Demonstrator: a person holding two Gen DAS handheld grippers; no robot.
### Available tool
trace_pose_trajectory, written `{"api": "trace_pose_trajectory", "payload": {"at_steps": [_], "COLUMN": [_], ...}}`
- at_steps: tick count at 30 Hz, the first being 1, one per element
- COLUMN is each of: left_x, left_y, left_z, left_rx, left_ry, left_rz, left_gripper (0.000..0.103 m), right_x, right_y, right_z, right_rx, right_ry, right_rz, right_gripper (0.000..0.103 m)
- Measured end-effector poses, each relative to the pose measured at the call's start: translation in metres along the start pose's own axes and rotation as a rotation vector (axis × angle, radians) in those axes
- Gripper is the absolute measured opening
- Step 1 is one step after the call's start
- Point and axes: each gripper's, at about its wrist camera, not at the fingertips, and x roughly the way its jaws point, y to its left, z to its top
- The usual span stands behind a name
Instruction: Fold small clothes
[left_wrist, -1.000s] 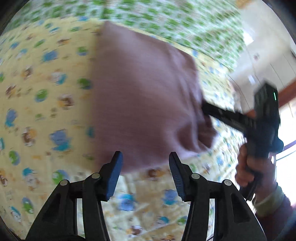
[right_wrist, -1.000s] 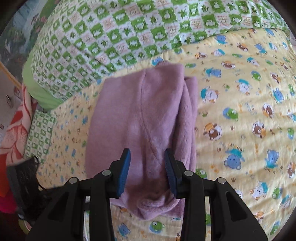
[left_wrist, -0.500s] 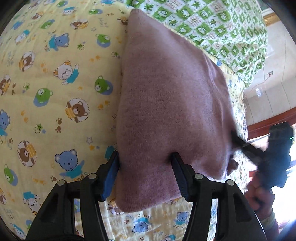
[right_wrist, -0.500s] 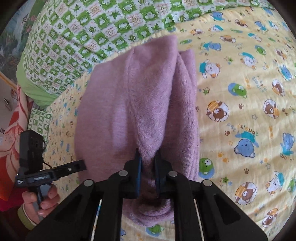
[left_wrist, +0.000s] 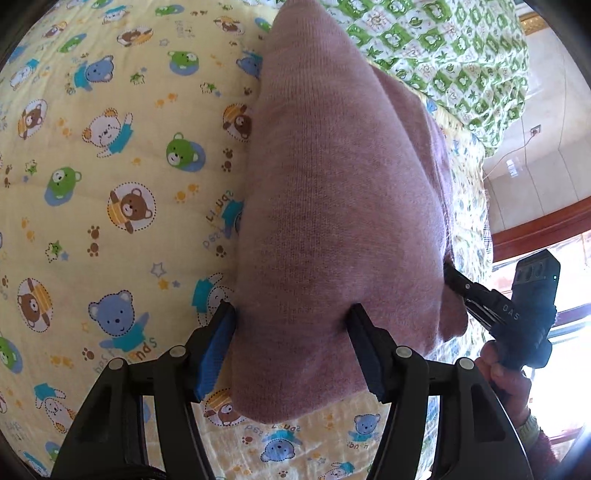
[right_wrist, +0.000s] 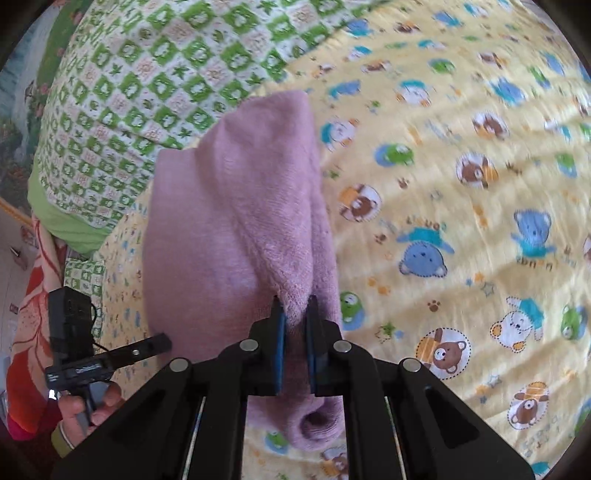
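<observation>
- The folded pink garment (left_wrist: 343, 206) is laid on the yellow bear-print quilt (left_wrist: 110, 184), near the green checked pillow (right_wrist: 129, 92).
- Its near edge is straddled by the left claw (left_wrist: 291, 347), whose jaws are opening.
- A fold of it is pinched by the clenched right claw (right_wrist: 295, 321).

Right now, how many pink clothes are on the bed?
1. A single pink knit garment lies folded on the yellow teddy-bear sheet, beside the green checked quilt. The right gripper pinches its near edge. Nothing shows beneath it, though something could be hidden.

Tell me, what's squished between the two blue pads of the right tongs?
A raised fold of the fuzzy mauve knitted garment, pinched by the right tongs; the right wrist view shows it.
</observation>
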Motion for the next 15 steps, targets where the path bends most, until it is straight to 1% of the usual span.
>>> {"api": "trace_pose_trajectory", "payload": {"at_steps": [1,3,7,8,9,11,12,14,15], "left_x": [0.002,0.004,-0.007,-0.010,-0.013,-0.017,-0.019,-0.020,-0.020], "left_y": [-0.001,-0.006,-0.012,-0.012,-0.013,-0.014,-0.014,-0.014,-0.014], "left_z": [0.000,0.004,0.016,0.022,0.030,0.043,0.053,0.067,0.075], "left_rx": [0.001,0.000,0.019,0.017,0.013,0.011,0.008,0.000,-0.006], "left_ry": [0.007,0.006,-0.027,-0.034,-0.049,-0.070,-0.086,-0.102,-0.110], "left_rz": [0.004,0.004,0.006,0.004,-0.002,0.001,0.006,0.012,0.015], "left_gripper": [0.064,0.064,0.063,0.063,0.063,0.064,0.064,0.065,0.065], "right_x": [0.001,0.003,-0.003,-0.006,-0.010,-0.018,-0.023,-0.025,-0.022], "right_y": [-0.001,0.004,0.011,0.013,0.017,0.020,0.022,0.026,0.027], "right_z": [0.000,0.000,0.002,0.004,0.006,0.013,0.018,0.031,0.040], "right_rx": [0.003,-0.041,-0.072,-0.082,-0.095,-0.106,-0.107,-0.105,-0.100], "right_ry": [-0.003,-0.009,0.007,0.006,-0.001,-0.033,-0.058,-0.092,-0.099], "right_rz": [-0.001,-0.032,-0.047,-0.055,-0.070,-0.096,-0.104,-0.094,-0.087], "right_gripper": [0.011,0.011,0.014,0.018,0.020,0.033,0.037,0.047,0.049]}}
